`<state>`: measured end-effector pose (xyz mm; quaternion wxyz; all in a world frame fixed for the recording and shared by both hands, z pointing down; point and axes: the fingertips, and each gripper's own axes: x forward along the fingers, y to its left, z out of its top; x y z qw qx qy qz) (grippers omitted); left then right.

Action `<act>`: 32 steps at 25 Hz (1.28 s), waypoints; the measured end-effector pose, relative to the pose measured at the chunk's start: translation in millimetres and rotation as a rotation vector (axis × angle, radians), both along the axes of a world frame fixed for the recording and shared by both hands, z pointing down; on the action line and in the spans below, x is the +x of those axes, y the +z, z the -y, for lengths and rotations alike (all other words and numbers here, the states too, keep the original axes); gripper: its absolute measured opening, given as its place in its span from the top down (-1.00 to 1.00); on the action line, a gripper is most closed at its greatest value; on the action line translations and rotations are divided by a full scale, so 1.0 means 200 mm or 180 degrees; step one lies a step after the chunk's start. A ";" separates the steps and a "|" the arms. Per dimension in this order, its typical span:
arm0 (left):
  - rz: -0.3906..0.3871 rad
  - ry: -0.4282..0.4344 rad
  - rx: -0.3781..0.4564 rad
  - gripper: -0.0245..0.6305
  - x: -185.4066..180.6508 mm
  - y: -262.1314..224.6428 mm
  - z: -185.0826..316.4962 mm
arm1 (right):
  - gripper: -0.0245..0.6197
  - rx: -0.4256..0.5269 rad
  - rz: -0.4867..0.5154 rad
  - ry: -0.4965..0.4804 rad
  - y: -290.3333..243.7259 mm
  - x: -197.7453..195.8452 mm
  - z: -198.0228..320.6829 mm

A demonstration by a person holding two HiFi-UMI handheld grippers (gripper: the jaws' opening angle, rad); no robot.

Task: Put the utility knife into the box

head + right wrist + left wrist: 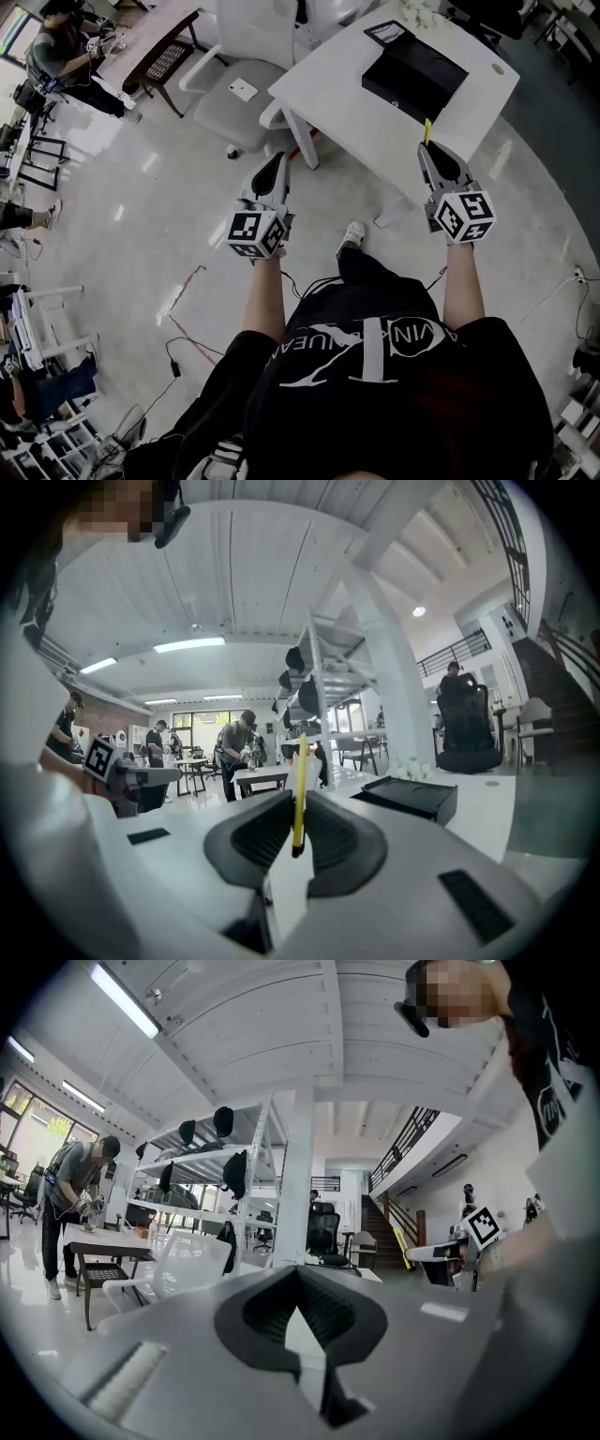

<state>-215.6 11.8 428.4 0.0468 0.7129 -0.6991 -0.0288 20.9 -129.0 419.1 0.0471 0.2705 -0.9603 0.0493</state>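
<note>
A slim yellow utility knife (427,130) sticks up from my right gripper (429,147), which is shut on it and held in the air at the near edge of the white table (342,108). The same knife (298,794) stands upright between the jaws in the right gripper view. Beyond it on the table sits the open black box (414,75), also visible to the right as the black box (412,797). My left gripper (278,157) hangs over the floor beside a chair, shut with nothing in it; its jaw tips meet (299,1274).
A white office chair (246,94) stands left of the table with a small white item (242,90) on its seat. A black lid (386,33) lies behind the box. Cables (187,319) trail on the floor. A person (56,47) works at a far desk.
</note>
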 end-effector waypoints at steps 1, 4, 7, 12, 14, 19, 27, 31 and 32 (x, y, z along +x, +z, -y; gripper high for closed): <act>-0.0004 -0.0002 -0.0008 0.89 -0.03 0.00 0.04 | 0.76 -0.0004 0.0004 -0.0003 0.00 -0.04 0.04; -0.0037 0.0009 -0.0024 0.89 -0.11 0.00 0.15 | 0.76 -0.0016 -0.0058 -0.0038 0.01 -0.13 0.14; -0.0040 0.0040 -0.0050 0.89 -0.16 0.00 0.26 | 0.76 -0.0028 -0.0164 -0.0024 0.04 -0.16 0.24; -0.0090 0.0114 -0.0094 0.90 -0.22 0.03 0.46 | 0.76 -0.0095 -0.0232 0.0034 0.07 -0.20 0.41; -0.0103 0.0180 -0.0118 0.90 -0.23 0.04 0.55 | 0.76 -0.0120 -0.0287 0.0061 0.10 -0.20 0.47; -0.0114 0.0303 -0.0171 0.89 -0.25 0.09 0.77 | 0.76 -0.0186 -0.0367 0.0134 0.17 -0.22 0.63; -0.0167 0.0464 -0.0221 0.89 -0.25 0.13 1.02 | 0.76 -0.0215 -0.0601 0.0114 0.24 -0.26 0.77; -0.0185 0.0510 -0.0251 0.90 -0.24 0.16 1.08 | 0.76 -0.0213 -0.0764 0.0027 0.28 -0.29 0.78; -0.0184 0.0529 -0.0257 0.89 -0.23 0.16 1.09 | 0.76 -0.0216 -0.0813 0.0004 0.29 -0.29 0.78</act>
